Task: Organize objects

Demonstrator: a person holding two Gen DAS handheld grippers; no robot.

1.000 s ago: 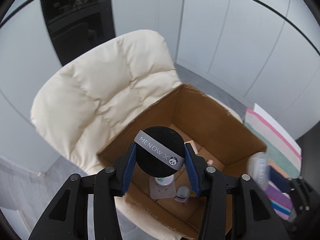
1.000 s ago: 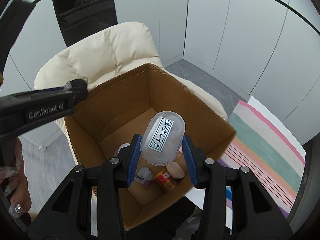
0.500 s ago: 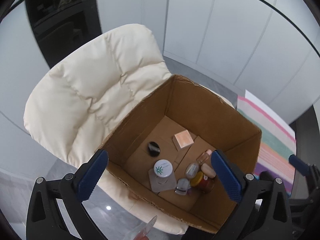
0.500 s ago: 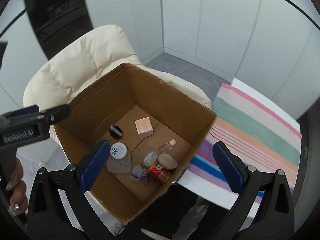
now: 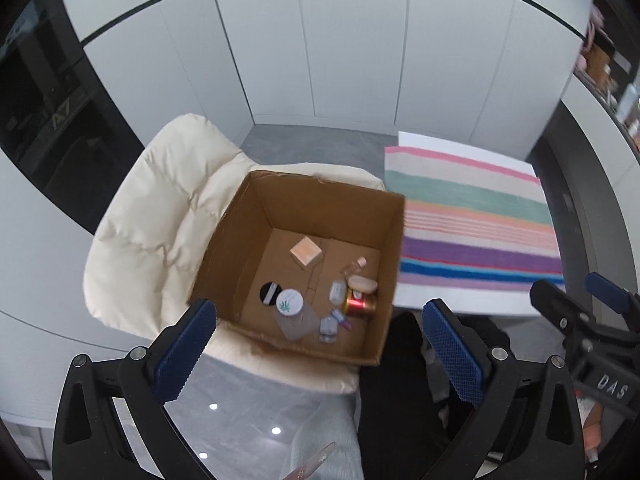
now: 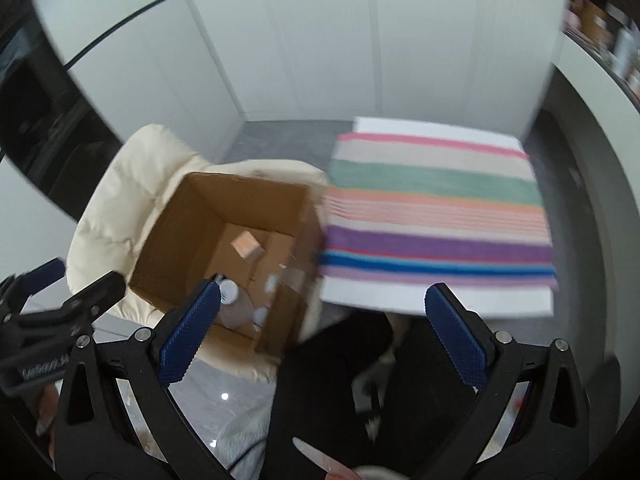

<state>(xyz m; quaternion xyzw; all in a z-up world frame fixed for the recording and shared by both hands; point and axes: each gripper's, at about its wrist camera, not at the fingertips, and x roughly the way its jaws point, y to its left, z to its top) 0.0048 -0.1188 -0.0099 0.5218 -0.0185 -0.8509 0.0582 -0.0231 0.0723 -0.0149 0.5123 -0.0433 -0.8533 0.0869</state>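
An open cardboard box (image 5: 240,248) stands on a cream padded chair (image 5: 160,216). On its floor lie a black powder puff (image 5: 269,293), a white-lidded jar (image 5: 290,302), a peach cube box (image 5: 306,253), a red and gold jar (image 5: 360,304) and several small bottles. My left gripper (image 5: 320,344) hangs open and empty above the box's near edge. My right gripper (image 6: 322,336) is also open and empty, above the gap between the box (image 6: 192,216) and a striped cloth (image 6: 436,208). The right wrist view is blurred.
The striped cloth (image 5: 476,224) covers a white table to the right of the chair (image 6: 116,208). A person's dark trousers (image 5: 400,380) fill the space below the grippers. White cabinet panels stand behind, with grey floor around the chair.
The left gripper let go of the black puff and the right one its clear capsule-shaped container. Both opened wide, rose, and swung right toward the striped cloth.
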